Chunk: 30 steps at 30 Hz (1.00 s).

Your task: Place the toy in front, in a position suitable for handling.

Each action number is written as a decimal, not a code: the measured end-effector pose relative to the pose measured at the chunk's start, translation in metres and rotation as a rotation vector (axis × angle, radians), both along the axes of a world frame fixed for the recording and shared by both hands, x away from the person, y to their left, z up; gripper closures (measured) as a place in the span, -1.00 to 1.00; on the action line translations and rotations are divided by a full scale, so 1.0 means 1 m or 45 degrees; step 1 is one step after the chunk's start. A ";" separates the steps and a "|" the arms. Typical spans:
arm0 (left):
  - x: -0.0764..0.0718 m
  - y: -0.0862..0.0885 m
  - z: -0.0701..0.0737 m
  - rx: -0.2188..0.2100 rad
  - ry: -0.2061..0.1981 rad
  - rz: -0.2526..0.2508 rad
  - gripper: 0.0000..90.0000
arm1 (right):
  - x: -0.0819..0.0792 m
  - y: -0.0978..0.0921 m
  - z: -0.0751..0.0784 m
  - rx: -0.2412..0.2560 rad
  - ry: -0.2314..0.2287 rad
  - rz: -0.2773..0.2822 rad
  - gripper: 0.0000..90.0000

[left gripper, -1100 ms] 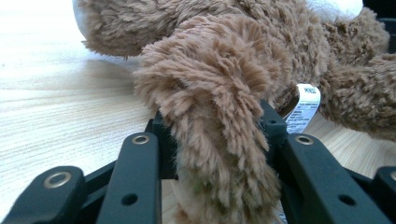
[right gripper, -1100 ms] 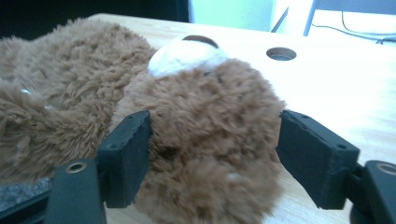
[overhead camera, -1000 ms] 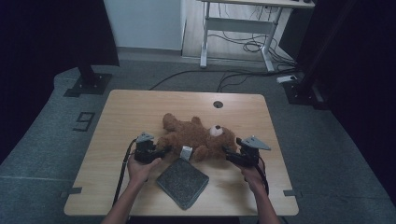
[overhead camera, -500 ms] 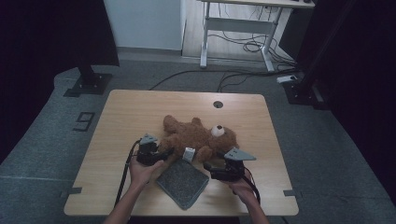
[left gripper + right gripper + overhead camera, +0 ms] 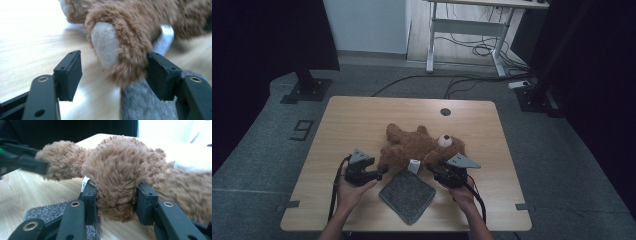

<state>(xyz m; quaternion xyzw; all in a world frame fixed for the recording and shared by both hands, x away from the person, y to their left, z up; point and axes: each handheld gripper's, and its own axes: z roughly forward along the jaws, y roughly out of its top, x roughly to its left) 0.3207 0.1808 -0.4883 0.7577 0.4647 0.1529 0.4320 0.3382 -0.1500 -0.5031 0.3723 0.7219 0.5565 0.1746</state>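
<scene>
Right claw [image 5: 113, 195] squeezes one furry paw of the brown teddy bear [image 5: 419, 147] lying mid-table [image 5: 362, 120]. Left claw [image 5: 113, 75] is wide open around another paw (not pinching yet), so that grab is left. A grey cloth [image 5: 407, 195] lies nearby.

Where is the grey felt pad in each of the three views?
High view: the grey felt pad lies near the table's front edge, between the two hands.
Left gripper view: bottom centre-right, under the teddy bear paw.
Right gripper view: bottom left, behind the left finger.
Shared landmark: the white tag on the bear.
</scene>
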 end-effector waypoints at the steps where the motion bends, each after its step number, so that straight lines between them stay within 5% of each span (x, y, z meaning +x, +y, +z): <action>1: -0.006 0.001 0.000 -0.001 -0.005 -0.002 -0.33 | 0.001 -0.002 -0.001 0.009 0.002 -0.005 0.32; 8: -0.035 -0.023 -0.015 0.017 0.065 -0.157 -0.44 | 0.004 -0.007 -0.004 0.051 0.021 -0.005 0.32; 14: -0.035 -0.065 -0.030 0.068 0.147 -0.274 -0.56 | 0.003 -0.007 -0.005 0.054 0.028 -0.005 0.32; 20: -0.041 -0.106 -0.045 0.119 0.176 -0.355 -0.68 | 0.004 -0.009 -0.007 0.060 0.044 -0.005 0.30; 30: -0.051 -0.124 -0.060 0.288 0.054 -0.320 -0.77 | 0.004 -0.010 -0.008 0.064 0.059 -0.013 0.28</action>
